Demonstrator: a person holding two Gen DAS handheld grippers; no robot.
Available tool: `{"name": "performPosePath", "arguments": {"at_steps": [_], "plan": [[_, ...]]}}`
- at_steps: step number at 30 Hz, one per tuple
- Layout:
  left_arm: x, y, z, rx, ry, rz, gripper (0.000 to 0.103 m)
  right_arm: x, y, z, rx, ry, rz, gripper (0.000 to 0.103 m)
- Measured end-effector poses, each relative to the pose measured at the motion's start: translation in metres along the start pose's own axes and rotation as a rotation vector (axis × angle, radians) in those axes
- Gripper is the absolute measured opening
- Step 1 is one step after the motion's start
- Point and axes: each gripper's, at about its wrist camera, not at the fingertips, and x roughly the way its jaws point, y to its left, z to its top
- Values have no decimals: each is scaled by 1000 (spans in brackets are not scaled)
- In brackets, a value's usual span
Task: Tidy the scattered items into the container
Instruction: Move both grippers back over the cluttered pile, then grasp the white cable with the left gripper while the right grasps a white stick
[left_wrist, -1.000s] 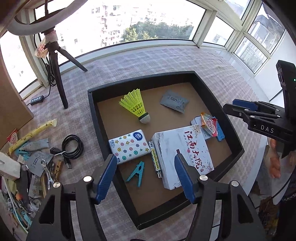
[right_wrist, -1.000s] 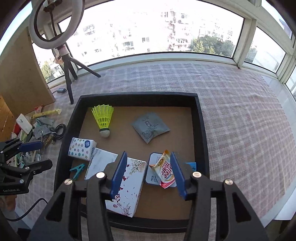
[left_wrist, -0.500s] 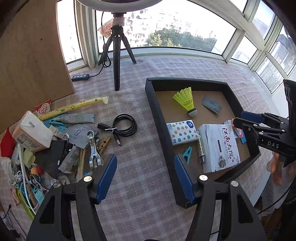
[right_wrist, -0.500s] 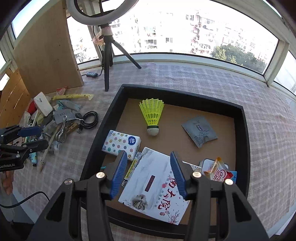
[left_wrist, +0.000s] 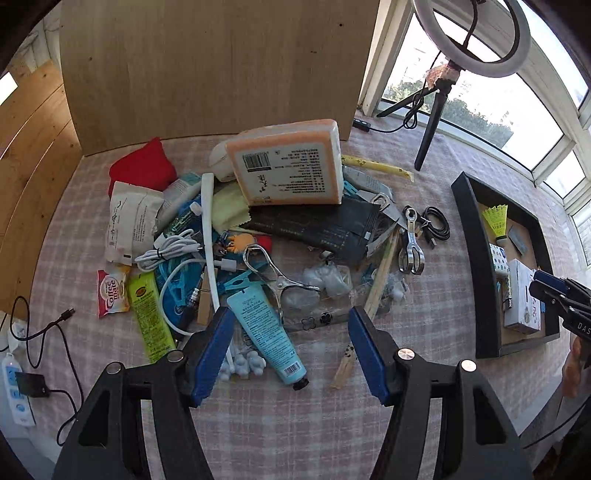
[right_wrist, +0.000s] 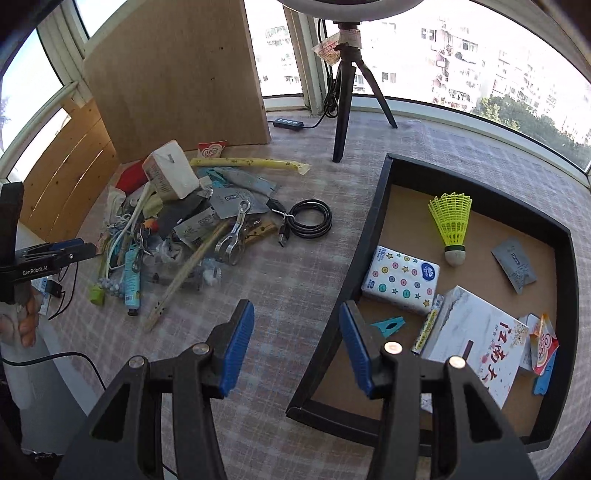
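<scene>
- The left hand-held gripper (left_wrist: 290, 341) is hovering with its blue pads apart and nothing between them, above the near edge of the heap of scattered items (left_wrist: 258, 240) that is lying on the checked cloth of the counter (left_wrist: 295, 424).
- The right hand-held gripper (right_wrist: 297, 343) is also standing open and empty, straddling the near-left wall of the black shallow cardboard-floored tray (right_wrist: 364, 236), which is sitting well apart from the heap, to its right.
- The light-blue plastic squeeze tube with a black cap (left_wrist: 267, 332) is lying right under the left jaws, with a steel spring clamp (left_wrist: 275, 271) and a white cable (left_wrist: 177, 251) crossing beside it; a careless closing is likely to be catching two things at once, or dragging the cable and its neighbours along.
- The smooth, rounded tube is probably prone to squirting out of a pinch taken near its tapered end.
- The orange-and-white rectangular tissue pack (left_wrist: 288, 166) is leaning on top of the pile; tugging anything from underneath is risking toppling it.
- The right jaws are close to the tray wall, so a low sweep is risking knocking the tray and shifting the yellow plastic shuttlecock (right_wrist: 452, 225) and the white printed box (right_wrist: 476, 339) inside.
</scene>
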Motion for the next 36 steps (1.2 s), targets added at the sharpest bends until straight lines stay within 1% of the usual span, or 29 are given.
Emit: {"name": "performPosePath", "arguments": {"at_steps": [3, 5, 8, 13, 16, 18, 19, 20, 22, 24, 27, 28, 29, 31, 33, 35, 36], "plan": [[-4, 29, -1, -36, -11, 2, 61, 6, 22, -1, 14, 7, 8, 48], [-3, 44, -2, -64, -13, -5, 61, 11, 36, 1, 28, 17, 46, 48], [2, 60, -3, -89, -5, -20, 59, 18, 64, 10, 17, 17, 80, 48], [17, 66, -5, -86, 18, -65, 55, 36, 114, 41, -1, 23, 151, 47], [28, 65, -6, -71, 35, -90, 52, 46, 144, 60, -40, 13, 157, 47], [33, 65, -6, -63, 42, -104, 52, 56, 160, 71, -44, 24, 179, 46], [36, 64, -6, -57, 49, -110, 50, 61, 168, 76, -43, 36, 194, 45], [39, 63, -7, -51, 55, -116, 46, 68, 175, 82, -46, 51, 203, 43], [42, 63, -7, -53, 59, -131, 40, 81, 192, 91, -59, 79, 210, 41], [46, 65, -7, -60, 57, -151, 40, 95, 210, 101, -72, 110, 226, 38], [54, 68, -7, -81, 68, -170, 34, 119, 234, 115, -91, 159, 246, 34], [57, 69, -8, -89, 73, -177, 29, 126, 240, 119, -102, 172, 247, 33], [59, 69, -9, -92, 76, -179, 22, 134, 246, 122, -110, 184, 246, 32], [64, 69, -9, -95, 79, -183, 15, 149, 255, 125, -122, 217, 250, 30], [67, 70, -9, -99, 80, -188, 15, 163, 260, 127, -128, 250, 257, 28], [68, 70, -9, -109, 72, -208, 7, 176, 261, 129, -121, 279, 263, 27], [69, 70, -9, -110, 68, -212, 7, 181, 260, 129, -119, 292, 265, 27]]}}
